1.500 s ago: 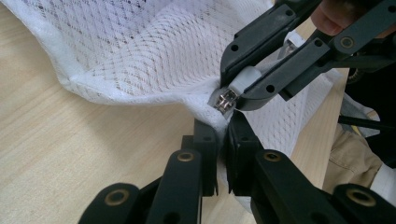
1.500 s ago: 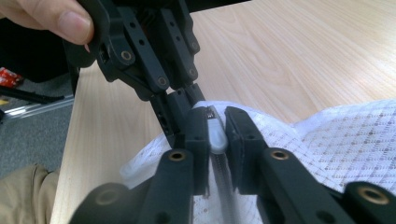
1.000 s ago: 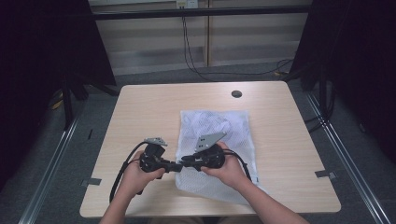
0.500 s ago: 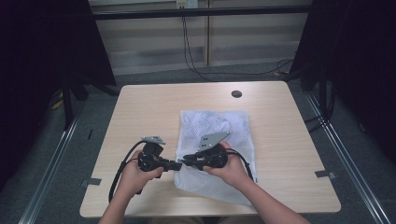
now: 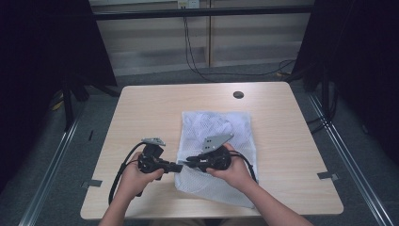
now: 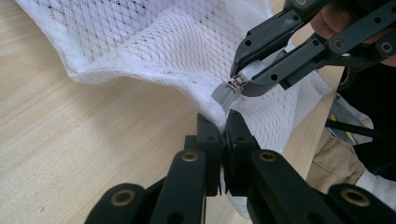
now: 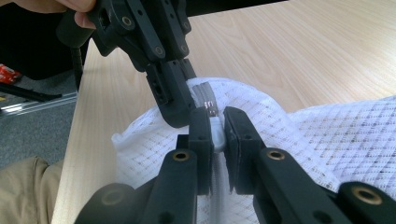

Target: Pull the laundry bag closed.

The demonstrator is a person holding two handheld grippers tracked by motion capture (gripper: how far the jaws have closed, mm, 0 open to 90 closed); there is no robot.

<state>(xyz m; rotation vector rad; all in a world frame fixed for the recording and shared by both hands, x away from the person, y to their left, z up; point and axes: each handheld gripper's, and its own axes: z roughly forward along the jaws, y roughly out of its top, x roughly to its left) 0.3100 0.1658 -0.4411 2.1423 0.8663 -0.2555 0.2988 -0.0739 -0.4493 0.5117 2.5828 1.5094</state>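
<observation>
White mesh bag (image 5: 214, 136) on pale wood table (image 5: 141, 108); left tongs (image 6: 223, 128) pinch its edge; right tongs (image 7: 215, 122) pinch its zipper pull (image 7: 217, 133).

A pale wood-grain worktop (image 5: 155, 108) with rounded corners is standing on a grey floor (image 5: 84, 155). A small dark round disc (image 5: 238, 94) is sitting near its far edge (what it is cannot be told). Black curtains (image 5: 42, 52) are hanging on both sides, leaving the edges of the room dark. Behind the worktop, a light panelled wall (image 5: 155, 42) is running across, with black cables (image 5: 190, 47) hanging down it to the floor. Metal rails (image 5: 51, 165) are lying along the floor on either side.
</observation>
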